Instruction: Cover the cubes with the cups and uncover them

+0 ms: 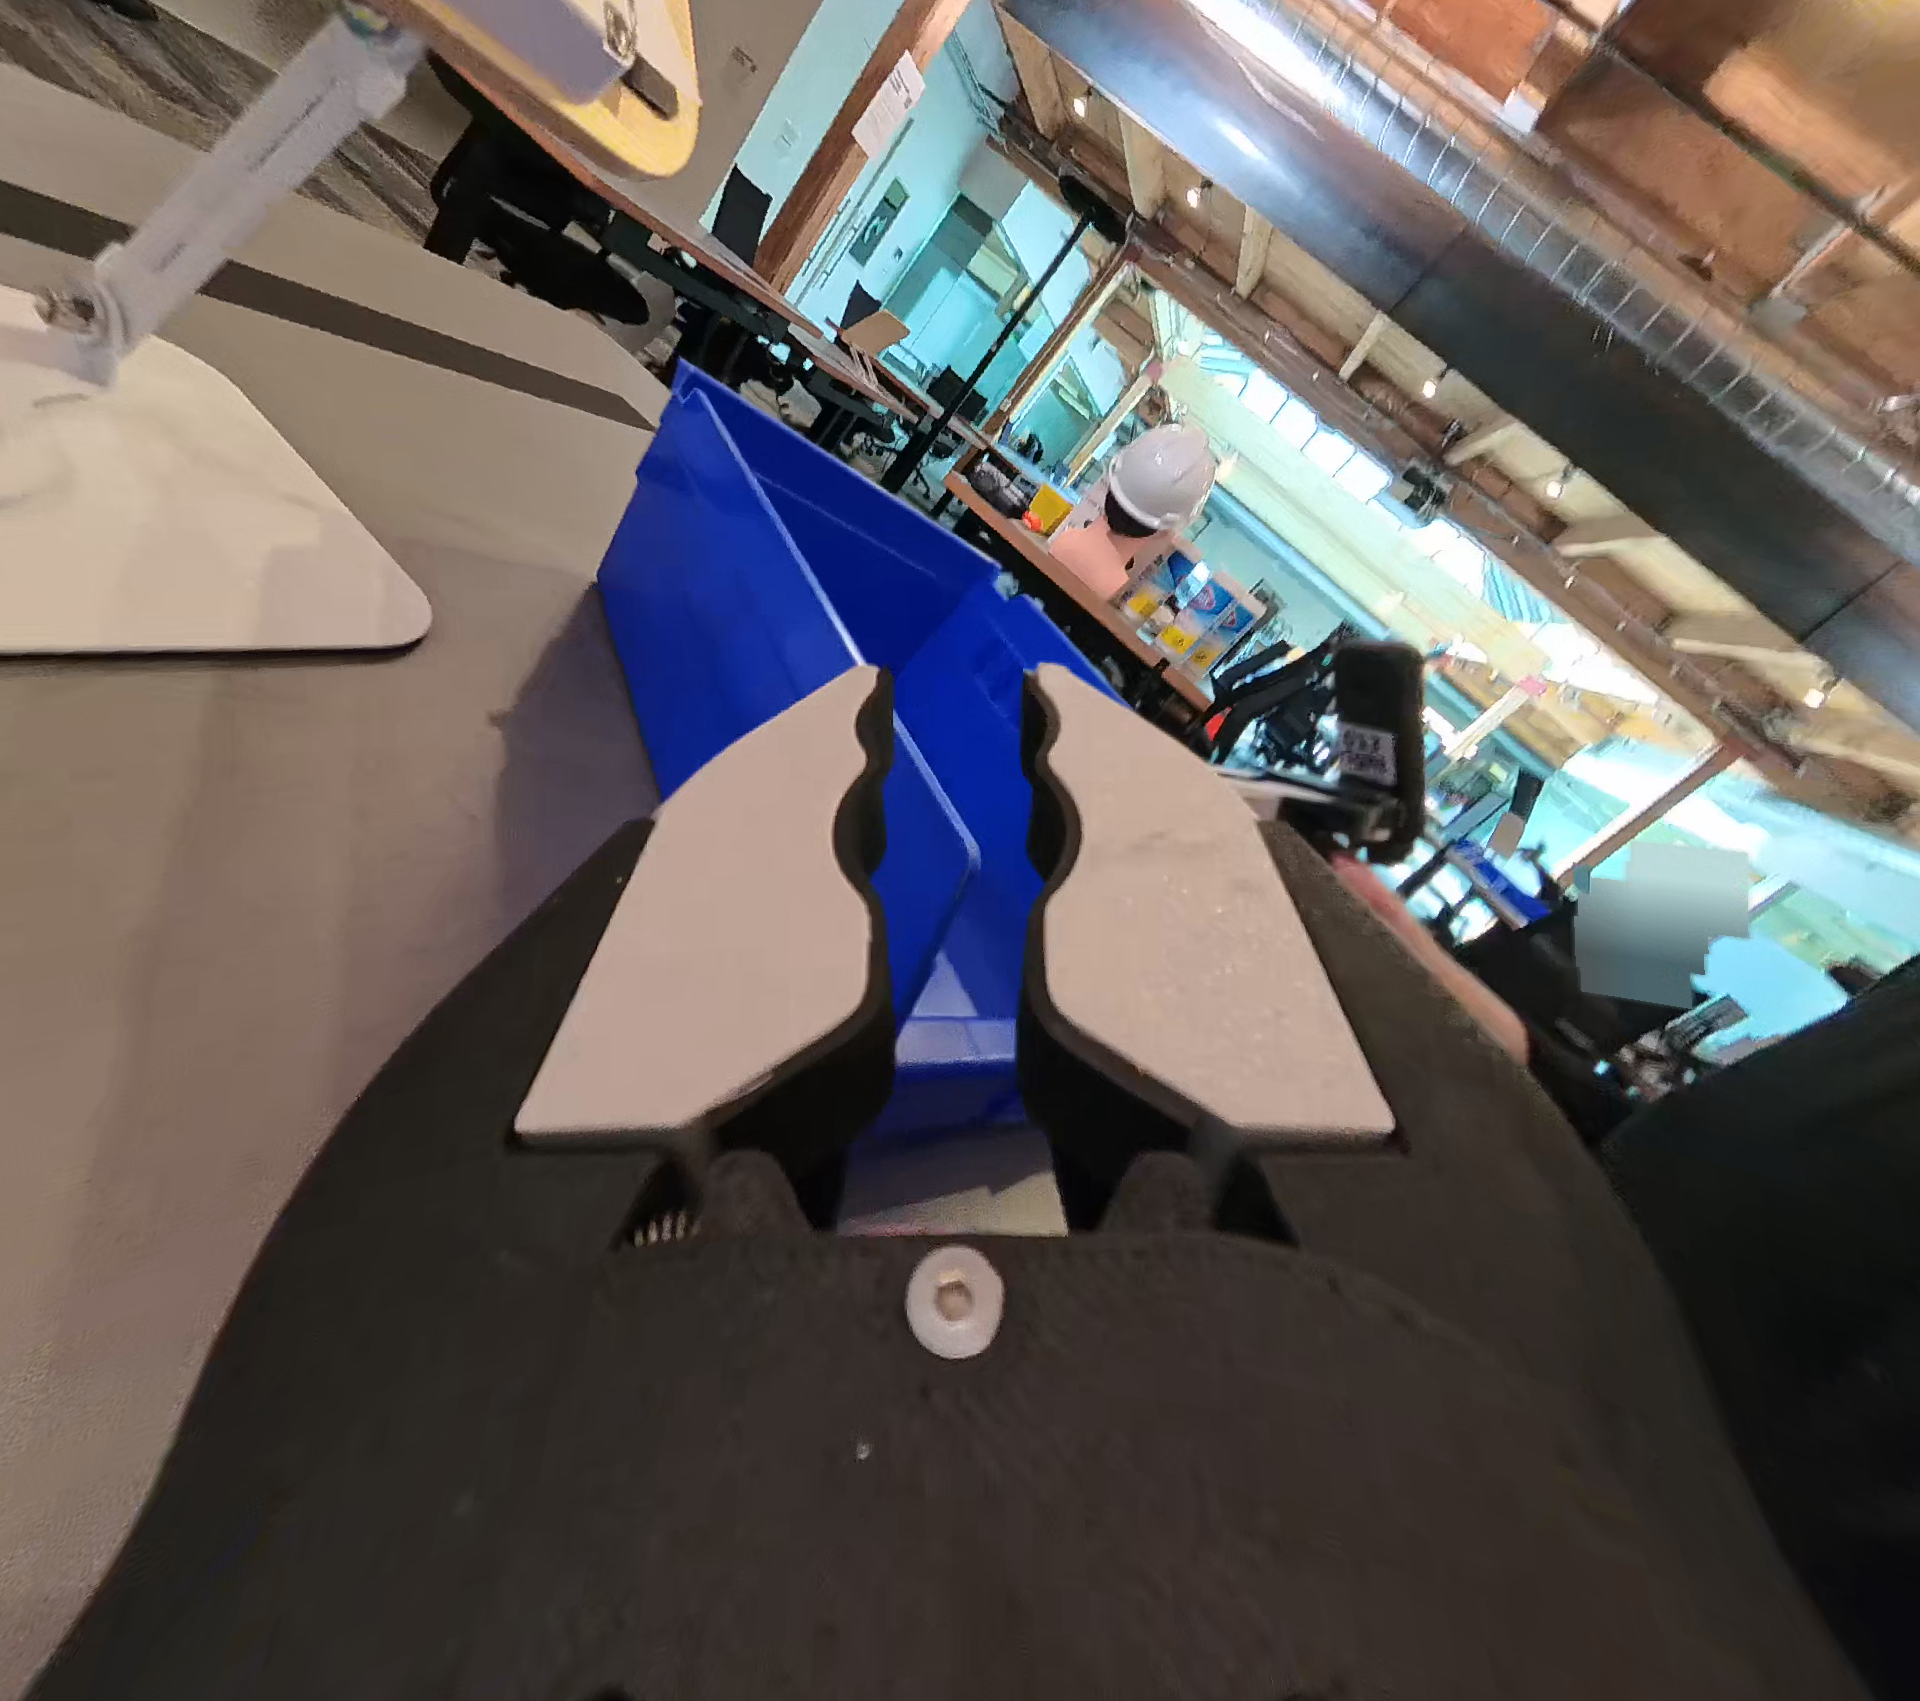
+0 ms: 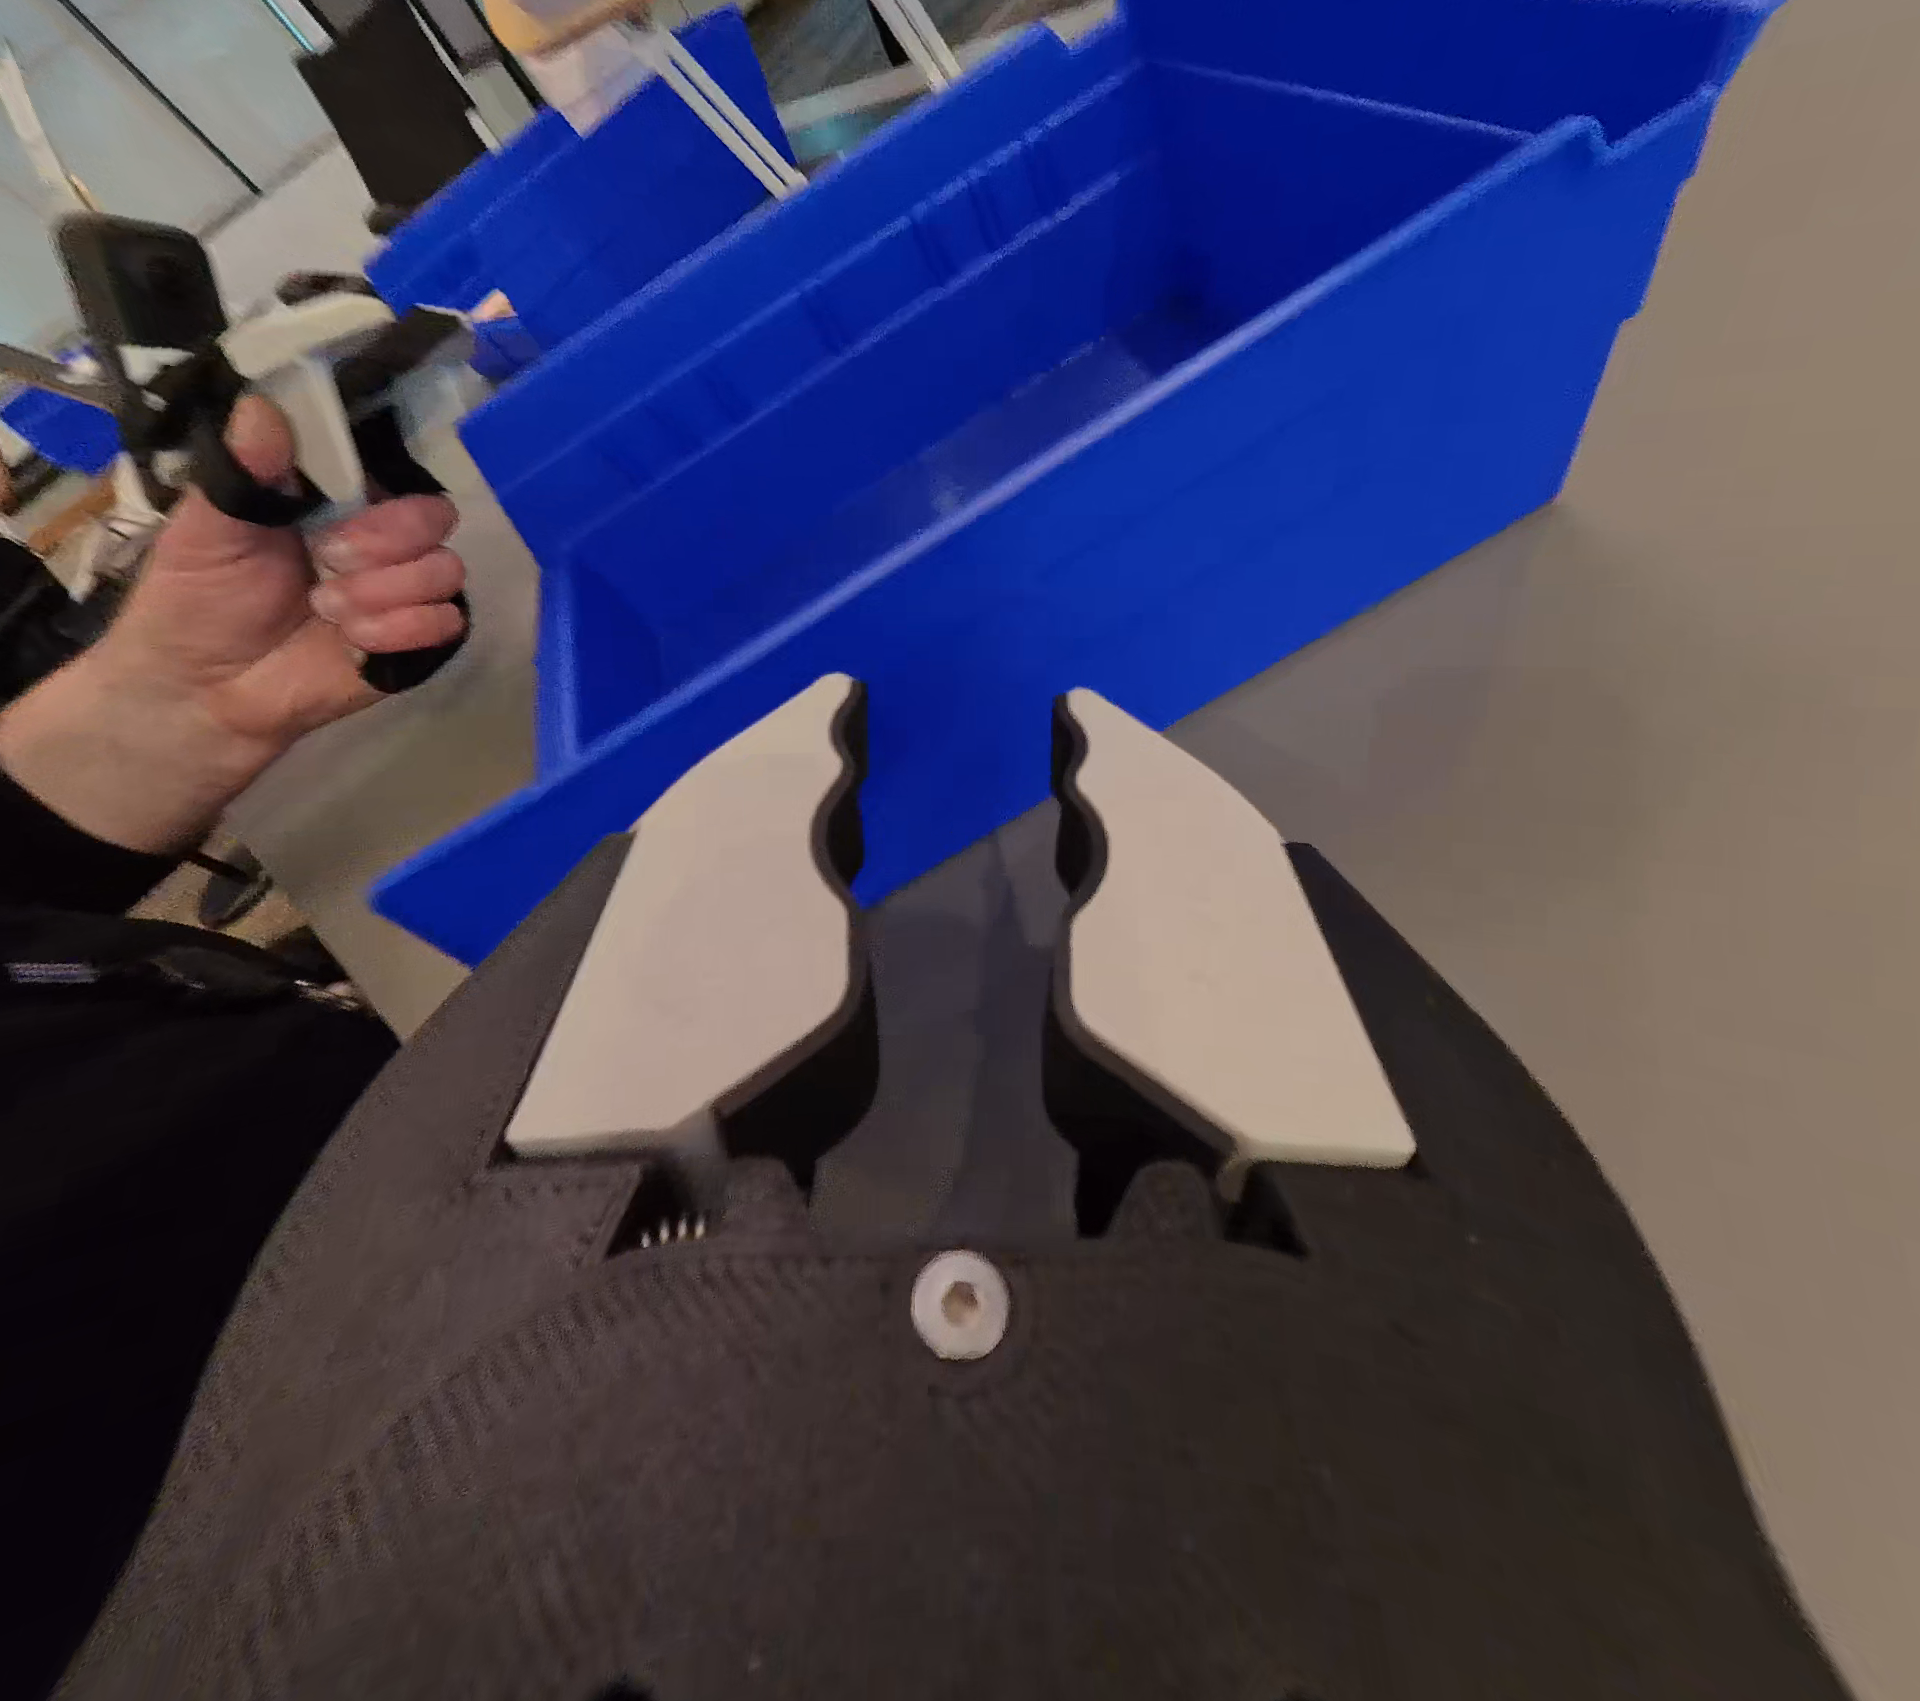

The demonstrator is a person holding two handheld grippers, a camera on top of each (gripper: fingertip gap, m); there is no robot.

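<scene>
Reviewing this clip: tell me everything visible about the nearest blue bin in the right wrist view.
The blue bin looks like rigid moulded plastic: long, rectangular, open-topped, with ribbed inner walls and a lipped rim. What shows of its inside is empty; no cups or cubes appear. It sits upright on the grey table, just beyond the open right tongs, which do not touch it.

Blue bin (image 2: 1195, 446) blocks ahead; table (image 2: 1662, 820) rightward lies bare.
</scene>
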